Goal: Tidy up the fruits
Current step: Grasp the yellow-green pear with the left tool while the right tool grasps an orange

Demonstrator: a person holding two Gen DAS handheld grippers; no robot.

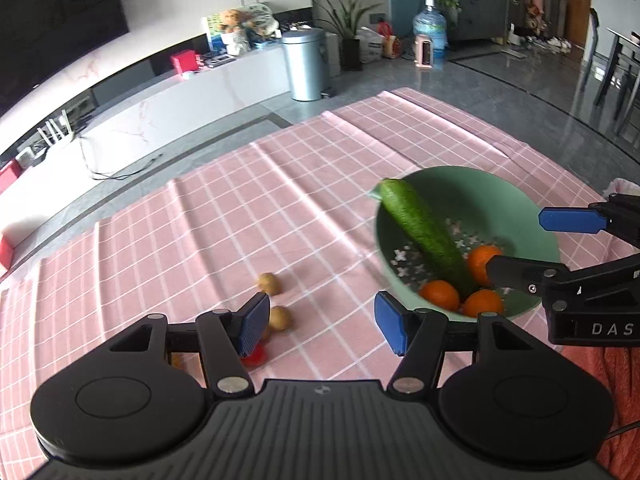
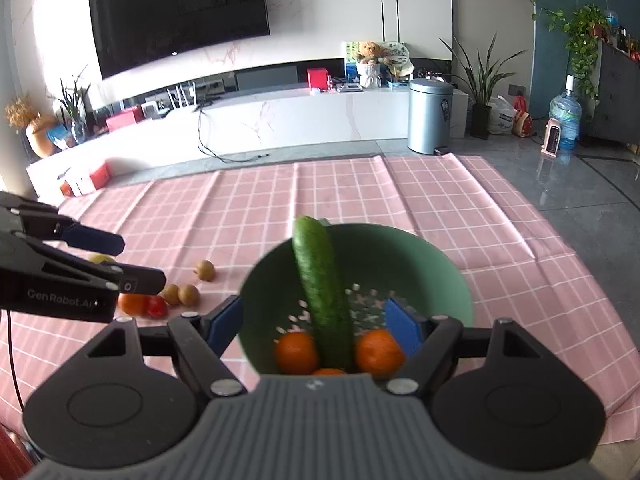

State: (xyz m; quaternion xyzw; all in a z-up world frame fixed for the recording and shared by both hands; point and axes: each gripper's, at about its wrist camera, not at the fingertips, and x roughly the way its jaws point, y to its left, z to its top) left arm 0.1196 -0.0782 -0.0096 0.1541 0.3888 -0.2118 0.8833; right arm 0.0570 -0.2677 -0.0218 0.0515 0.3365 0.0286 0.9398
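Fruit left of the green bowl [image 2: 448, 276], chiefly two small brown longans [image 1: 274, 300], looks light, round and thin-skinned, so the left gripper [image 1: 320, 326], fingers wide and empty like the right gripper [image 2: 316, 322] above the bowl, should pinch gently across the middle.

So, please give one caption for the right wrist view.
Open right gripper above green bowl holding cucumber and oranges; more fruit on pink tablecloth.

Each hand-held gripper [image 1: 320, 320] [image 2: 316, 324] has a black body, blue ribbed pads [image 1: 252, 322], silver screws, and white lettering.
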